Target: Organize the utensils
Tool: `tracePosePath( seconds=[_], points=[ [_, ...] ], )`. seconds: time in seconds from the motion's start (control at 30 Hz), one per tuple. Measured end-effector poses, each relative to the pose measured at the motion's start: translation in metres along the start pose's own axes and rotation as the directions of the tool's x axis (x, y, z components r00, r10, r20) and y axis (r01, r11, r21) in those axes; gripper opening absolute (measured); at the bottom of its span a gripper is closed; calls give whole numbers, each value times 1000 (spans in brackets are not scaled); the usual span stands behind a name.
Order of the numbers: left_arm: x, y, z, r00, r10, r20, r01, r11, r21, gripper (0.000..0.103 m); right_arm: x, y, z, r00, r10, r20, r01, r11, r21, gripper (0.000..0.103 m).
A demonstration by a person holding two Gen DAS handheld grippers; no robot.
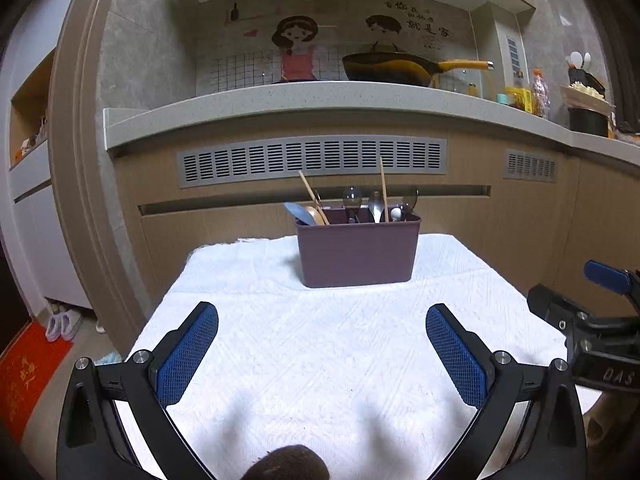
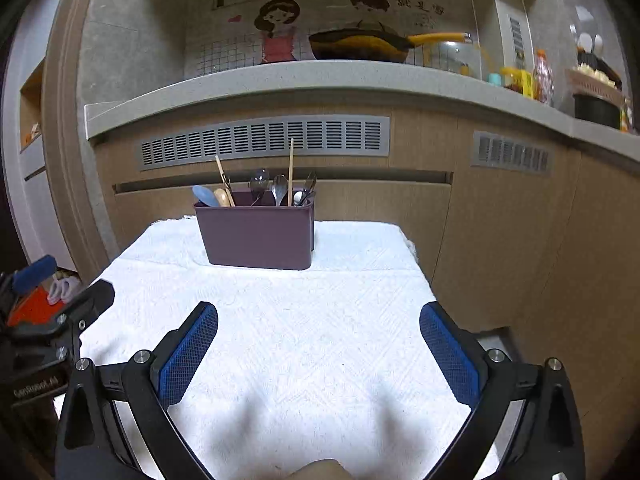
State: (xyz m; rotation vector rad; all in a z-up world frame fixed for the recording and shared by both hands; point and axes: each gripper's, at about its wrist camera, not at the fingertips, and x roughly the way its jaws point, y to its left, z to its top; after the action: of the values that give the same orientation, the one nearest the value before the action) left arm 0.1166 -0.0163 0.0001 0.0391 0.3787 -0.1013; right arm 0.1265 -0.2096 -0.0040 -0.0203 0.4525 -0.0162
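A purple utensil holder [image 1: 357,252] stands at the far end of a table under a white cloth [image 1: 320,360]; it also shows in the right wrist view [image 2: 258,238]. It holds metal spoons [image 1: 376,206], two wooden chopsticks [image 1: 384,190], a wooden spoon and a blue spoon [image 1: 296,212]. My left gripper [image 1: 322,322] is open and empty above the cloth, well short of the holder. My right gripper [image 2: 319,320] is open and empty too, to the right of the left one, and shows at the right edge of the left wrist view [image 1: 600,320].
Behind the table are wooden cabinets with grey vents [image 1: 312,158] and a stone counter [image 1: 320,98] carrying a wok [image 1: 392,66] and bottles. The floor at the left has a red mat [image 1: 28,372] and slippers.
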Motion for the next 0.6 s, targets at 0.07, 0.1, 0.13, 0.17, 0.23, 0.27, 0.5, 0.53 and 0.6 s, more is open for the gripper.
tracePosePath(
  seconds=[0.07, 0.1, 0.13, 0.17, 0.23, 0.27, 0.5, 0.53, 0.6],
  points=[
    [-2, 0, 1, 1000, 3, -2, -3, 1000, -3, 103, -3, 2, 0, 1000, -6, 16, 6, 1000, -11, 100],
    [-2, 1, 2, 1000, 0, -5, 0, 1000, -8, 103, -4, 2, 0, 1000, -10, 20, 10, 1000, -13, 100],
    [-2, 1, 2, 1000, -2, -8, 2, 1000, -15, 103, -4, 2, 1, 1000, -11, 21, 12, 1000, -12, 100],
    [-2, 2, 3, 1000, -4, -10, 4, 1000, -23, 103, -4, 2, 1, 1000, -9, 19, 9, 1000, -12, 100],
    [-2, 4, 4, 1000, -5, -13, 4, 1000, -31, 103, -3, 1, 1, 1000, -3, 12, 3, 1000, -13, 100],
    [-2, 4, 4, 1000, -3, -13, 2, 999, -33, 103, -3, 1, 1, 1000, -1, 11, 1, 1000, -12, 100],
    [-2, 5, 4, 1000, -4, -20, 3, 999, -37, 103, -3, 1, 0, 1000, 0, 10, 0, 1000, -14, 100],
    [-2, 5, 4, 1000, -4, -20, 4, 999, -36, 103, -2, 0, 1, 1000, 1, 10, -1, 1000, -14, 100],
    [-2, 5, 4, 1000, -6, -20, 5, 999, -36, 103, -2, 0, 1, 1000, 2, 11, -2, 1000, -18, 100]
  ],
)
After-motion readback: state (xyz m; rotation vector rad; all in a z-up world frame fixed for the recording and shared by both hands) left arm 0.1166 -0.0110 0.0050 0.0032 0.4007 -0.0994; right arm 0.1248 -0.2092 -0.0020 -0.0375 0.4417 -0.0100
